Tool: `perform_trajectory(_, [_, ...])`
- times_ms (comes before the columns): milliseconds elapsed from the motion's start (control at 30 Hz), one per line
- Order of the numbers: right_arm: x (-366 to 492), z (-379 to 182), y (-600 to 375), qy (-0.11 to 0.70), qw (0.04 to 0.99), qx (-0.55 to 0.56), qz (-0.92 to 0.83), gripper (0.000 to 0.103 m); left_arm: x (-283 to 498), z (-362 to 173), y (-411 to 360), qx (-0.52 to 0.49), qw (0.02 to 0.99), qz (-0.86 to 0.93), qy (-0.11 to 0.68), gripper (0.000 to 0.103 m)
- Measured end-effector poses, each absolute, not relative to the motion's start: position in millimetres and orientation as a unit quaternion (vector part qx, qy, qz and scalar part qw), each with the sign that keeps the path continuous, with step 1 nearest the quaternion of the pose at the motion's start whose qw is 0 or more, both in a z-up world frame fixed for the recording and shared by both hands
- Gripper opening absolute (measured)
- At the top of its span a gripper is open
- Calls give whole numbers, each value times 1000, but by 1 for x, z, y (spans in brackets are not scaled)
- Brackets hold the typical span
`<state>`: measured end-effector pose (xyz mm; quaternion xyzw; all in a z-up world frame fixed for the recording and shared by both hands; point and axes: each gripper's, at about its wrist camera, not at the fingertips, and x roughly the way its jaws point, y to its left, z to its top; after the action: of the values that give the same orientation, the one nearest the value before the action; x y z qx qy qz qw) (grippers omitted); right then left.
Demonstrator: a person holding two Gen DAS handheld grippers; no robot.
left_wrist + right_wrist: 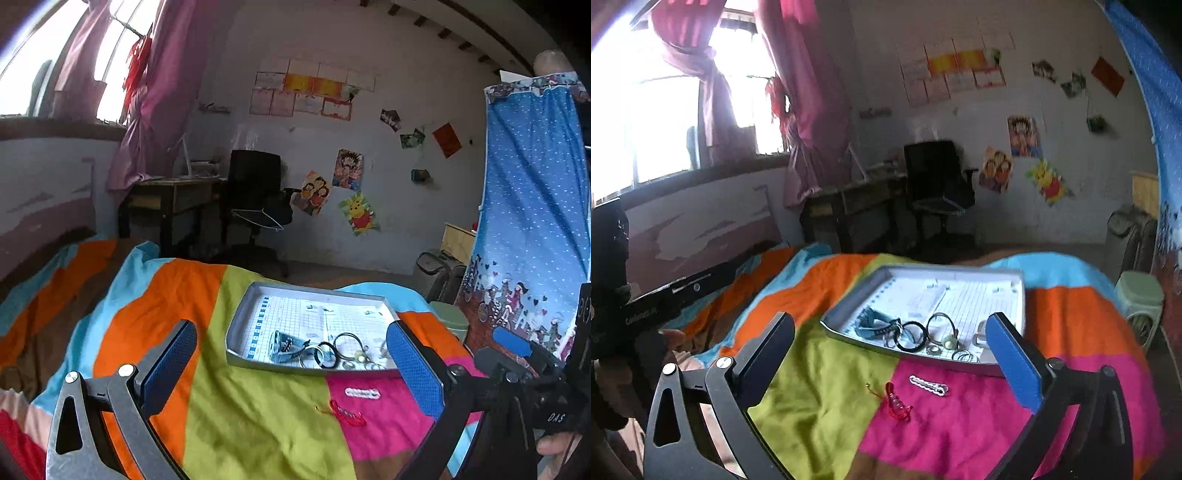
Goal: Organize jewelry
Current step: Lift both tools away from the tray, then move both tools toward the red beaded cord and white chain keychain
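Note:
A grey tray [236,325] [846,314] lined with gridded paper sits on a striped bedspread. It holds a teal band [282,345] [873,323], a black ring [327,354] [910,336], several metal rings and hoops [349,345] [942,325]. On the pink stripe in front of the tray lie a silver bracelet [362,392] [929,385] and a red cord bracelet [347,412] [895,404]. My left gripper [291,373] is open and empty, above the bedspread before the tray. My right gripper [892,365] is open and empty, above the two bracelets.
The bedspread [240,406] [820,387] covers the bed. A blue dotted curtain [532,221] hangs at the right. A desk and black chair [255,192] [938,177] stand by the far wall. A green stool [1141,299] stands right of the bed.

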<state>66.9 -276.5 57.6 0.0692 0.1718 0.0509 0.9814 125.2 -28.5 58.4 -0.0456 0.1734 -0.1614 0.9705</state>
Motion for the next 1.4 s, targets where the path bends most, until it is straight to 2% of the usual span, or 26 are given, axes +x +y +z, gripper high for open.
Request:
perform_trajectory(300, [-14, 90, -258, 147, 987, 55, 43, 102, 54, 72, -4, -58, 975, -144, 162, 103])
perform_trajectory(700, [-82, 91, -250, 157, 986, 49, 30, 102, -5, 61, 11, -67, 972, -138, 177, 103])
perform_trajectory(1100, [-94, 63, -263, 204, 977, 61, 0, 102, -12, 43, -10, -16, 963, -148, 225, 103])
perform_trajectory(1400, [-80, 53, -272, 216, 974, 67, -12, 102, 5, 38, -15, -19, 962, -139, 236, 103])
